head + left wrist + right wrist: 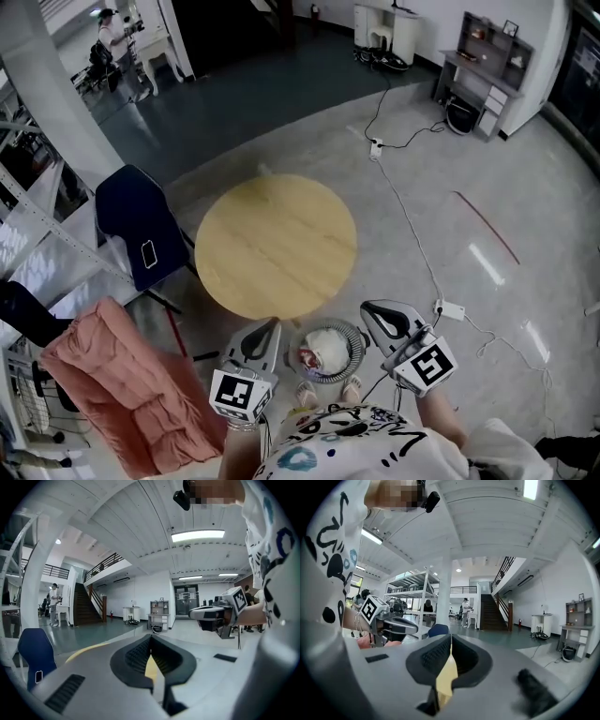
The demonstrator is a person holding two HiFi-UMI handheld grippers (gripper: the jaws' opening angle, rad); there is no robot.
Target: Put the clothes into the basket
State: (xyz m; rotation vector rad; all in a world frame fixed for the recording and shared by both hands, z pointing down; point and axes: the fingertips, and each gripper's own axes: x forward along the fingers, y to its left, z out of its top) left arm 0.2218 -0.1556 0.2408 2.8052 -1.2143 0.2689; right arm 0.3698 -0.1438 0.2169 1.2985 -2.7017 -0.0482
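Left claw [151, 638]: jaws together, the pads meet at the tip. I see nothing pinched between them.
Right claw [451, 637]: jaws closed tip to tip, nothing in them. A pale yellow wedge shows below the tips, and I can't tell what it is.
Basket [357, 339]: round, standing on the floor [487, 187] just off the table's [277, 244] near edge. In the head view it sits between the left claw [270, 330] and the right claw [377, 317].
Clothes [328, 347]: a white bundle inside the basket with a reddish patch at its left side. It is too small for me to count pieces.
Coverage: basket and clothes show in the head view only. Both gripper views look across the hall.
Pink quilted cloth [122, 394]: off the table's left edge, cut off by the frame's bottom. I can't make out what carries it.
Chair [141, 225]: dark blue, close to the table's left edge.
Person: printed white shirt [356, 445] fills the bottom of the head view and hides both forearms.
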